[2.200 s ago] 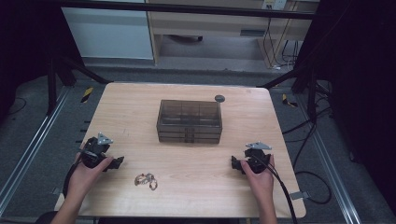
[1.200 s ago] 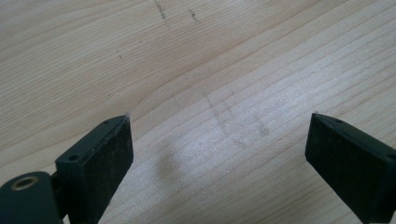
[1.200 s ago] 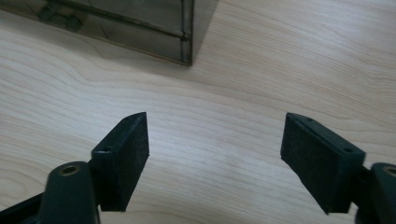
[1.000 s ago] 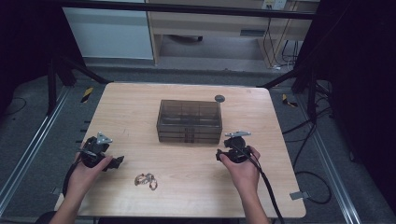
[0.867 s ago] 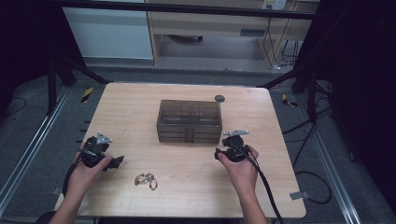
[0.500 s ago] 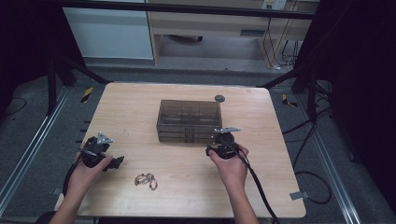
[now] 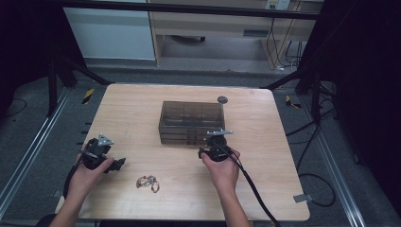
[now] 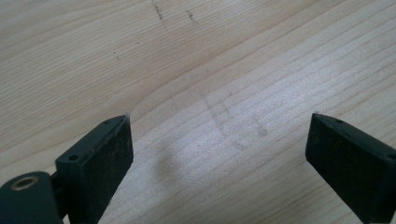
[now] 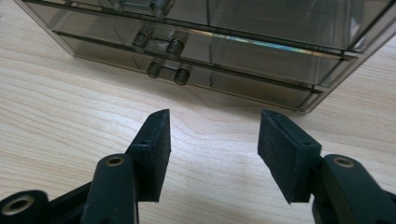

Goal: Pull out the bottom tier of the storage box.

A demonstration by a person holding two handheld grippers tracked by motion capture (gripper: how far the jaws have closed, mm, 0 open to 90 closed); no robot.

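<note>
A smoky clear plastic drawer box (image 7: 191, 122) stands in the middle of the wooden table (image 7: 142, 109). My right gripper (image 7: 204, 152) is just in front of its right half, open and empty. In the right gripper view its jaws (image 9: 212, 151) stand apart, with the box's drawer fronts (image 9: 243, 56) and their small paired knobs (image 9: 168, 73) close ahead and to the left. My left gripper (image 7: 118, 164) rests near the table's left front, open over bare wood (image 8: 219, 135). A small metallic trinket (image 7: 148, 182) lies between the two hands.
A small dark round disc (image 7: 222, 99) lies behind the box's right corner. The right gripper's cable (image 7: 253, 189) trails toward the table's front edge. Metal rails (image 7: 28, 151) and cables on the floor flank the table.
My right gripper has moved from the table's right front leftward and forward, up to the front of the drawer box. The left gripper has stayed put.
</note>
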